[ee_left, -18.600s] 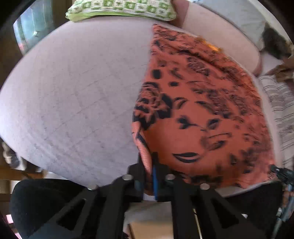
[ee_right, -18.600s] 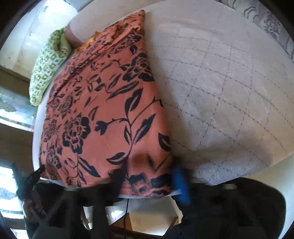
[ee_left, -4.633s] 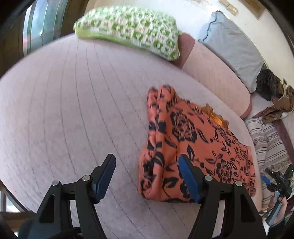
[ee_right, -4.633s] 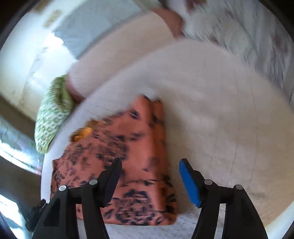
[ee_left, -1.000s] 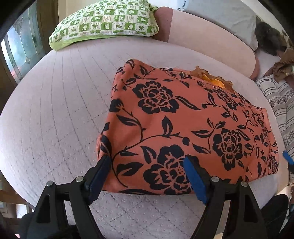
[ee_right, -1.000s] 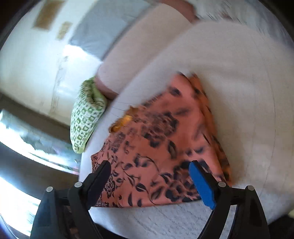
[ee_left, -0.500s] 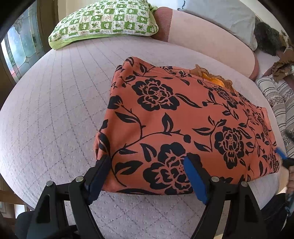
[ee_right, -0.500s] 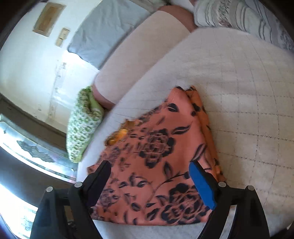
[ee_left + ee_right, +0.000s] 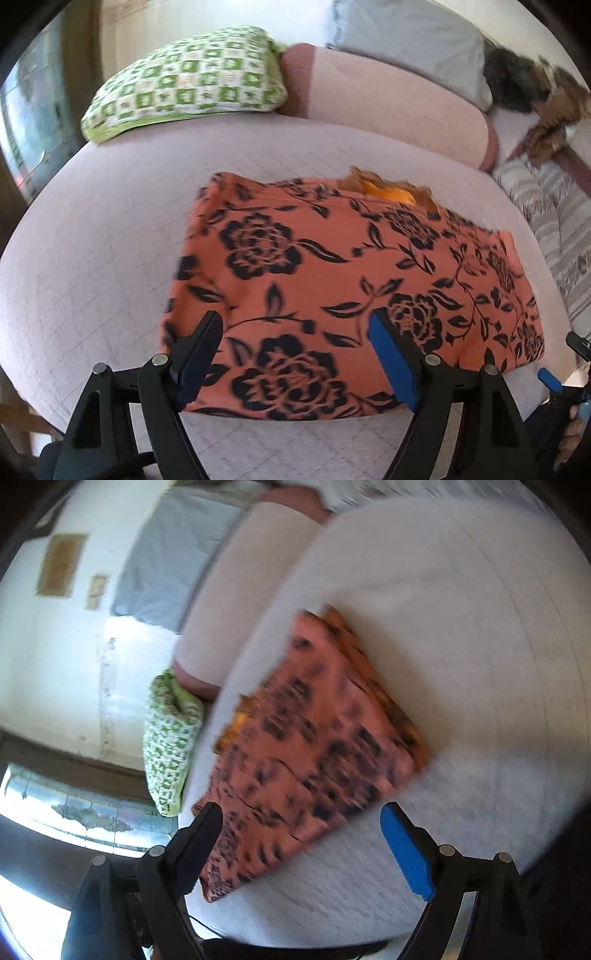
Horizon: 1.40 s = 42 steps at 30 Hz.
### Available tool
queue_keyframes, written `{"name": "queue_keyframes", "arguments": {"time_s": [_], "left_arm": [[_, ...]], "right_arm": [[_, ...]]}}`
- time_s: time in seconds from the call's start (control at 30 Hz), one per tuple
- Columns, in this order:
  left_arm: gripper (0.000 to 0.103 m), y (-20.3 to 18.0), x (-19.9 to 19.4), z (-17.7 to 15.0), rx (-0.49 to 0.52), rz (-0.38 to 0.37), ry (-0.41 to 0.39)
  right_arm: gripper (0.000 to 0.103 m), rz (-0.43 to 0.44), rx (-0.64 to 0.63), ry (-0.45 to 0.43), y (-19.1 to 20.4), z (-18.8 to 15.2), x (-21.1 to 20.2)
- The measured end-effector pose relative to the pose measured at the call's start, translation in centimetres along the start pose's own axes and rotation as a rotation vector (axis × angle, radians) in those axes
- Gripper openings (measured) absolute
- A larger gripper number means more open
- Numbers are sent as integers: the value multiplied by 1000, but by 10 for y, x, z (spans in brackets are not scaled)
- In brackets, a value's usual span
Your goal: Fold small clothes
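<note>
- Your left tool (image 9: pixel 295 354) and right tool (image 9: pixel 301 843) gape wide, holding nothing.
- The floral garment (image 9: pixel 332 280) is soft, light, floppy: pinch its near corners, through all layers.

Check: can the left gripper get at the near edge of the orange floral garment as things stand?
Probably yes. The left gripper is open, its fingers straddling the near edge of the orange floral garment, which lies flat on the bed with nothing between.
</note>
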<state>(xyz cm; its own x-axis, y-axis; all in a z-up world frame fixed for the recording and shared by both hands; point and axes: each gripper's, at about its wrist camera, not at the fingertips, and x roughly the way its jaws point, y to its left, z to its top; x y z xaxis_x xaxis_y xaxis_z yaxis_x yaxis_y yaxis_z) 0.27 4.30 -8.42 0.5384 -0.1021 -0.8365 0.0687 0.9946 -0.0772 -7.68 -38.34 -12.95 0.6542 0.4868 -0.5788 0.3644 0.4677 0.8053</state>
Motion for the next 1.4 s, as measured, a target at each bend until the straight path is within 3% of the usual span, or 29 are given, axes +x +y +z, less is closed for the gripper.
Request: {"name": "queue_keyframes", "arguments": {"time_s": [0.17, 0.33, 0.97, 1.07, 1.2, 1.23, 1.33, 1.37, 1.4], "left_arm": [[82, -27, 13, 3, 54, 23, 12], [82, -41, 8, 7, 63, 27, -8], [82, -40, 40, 19, 32, 18, 36], [82, -47, 49, 23, 40, 36, 49], [82, -51, 39, 27, 19, 32, -44], [82, -54, 44, 26, 35, 39, -35], [84, -68, 86, 14, 146, 110, 102], [84, -72, 88, 12, 185, 129, 60], [84, -76, 88, 12, 216, 143, 44]], "right_arm": [[89, 15, 114, -45, -15, 18, 14], [89, 3, 123, -46, -17, 29, 23], [88, -78, 202, -88, -11, 36, 26], [60, -116, 165, -62, -6, 38, 32], [58, -166, 115, -69, -3, 38, 34], [58, -177, 105, -76, -3, 37, 35], [60, -203, 66, -69, 1, 38, 43], [55, -217, 30, -61, 5, 39, 46], [19, -223, -3, -41, 11, 42, 50]]}}
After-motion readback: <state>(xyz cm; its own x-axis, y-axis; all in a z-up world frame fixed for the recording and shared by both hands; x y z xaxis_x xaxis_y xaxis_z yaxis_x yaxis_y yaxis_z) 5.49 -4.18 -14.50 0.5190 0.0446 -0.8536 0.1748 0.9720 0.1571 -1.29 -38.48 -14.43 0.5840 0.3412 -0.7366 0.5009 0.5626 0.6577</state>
